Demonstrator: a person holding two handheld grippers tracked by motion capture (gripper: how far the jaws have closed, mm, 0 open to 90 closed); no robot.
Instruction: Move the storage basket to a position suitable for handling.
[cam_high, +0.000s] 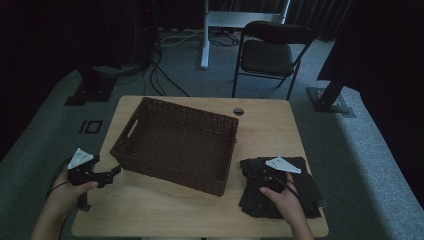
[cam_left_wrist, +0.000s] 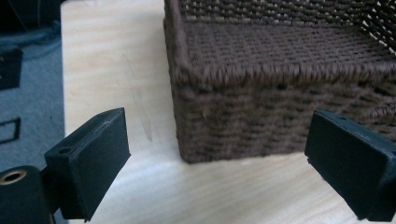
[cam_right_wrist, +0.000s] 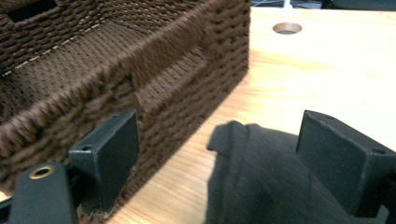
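Wood table (cam_high: 265, 130), wicker basket (cam_high: 175, 145), dark cloth (cam_high: 300, 195), grey carpet (cam_high: 360, 150), folding chair (cam_high: 270, 52)

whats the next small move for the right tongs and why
Probably lower the right tongs and close on the dark cloth: they stand open just above its edge, not gripping it, and the basket waits beside it.

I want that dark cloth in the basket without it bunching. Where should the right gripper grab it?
Grip the dark cloth at its raised fold nearest the wicker basket, coming down from above. The right gripper hovers there with jaws open, and that ridge probably gives more to pinch than the flat parts.
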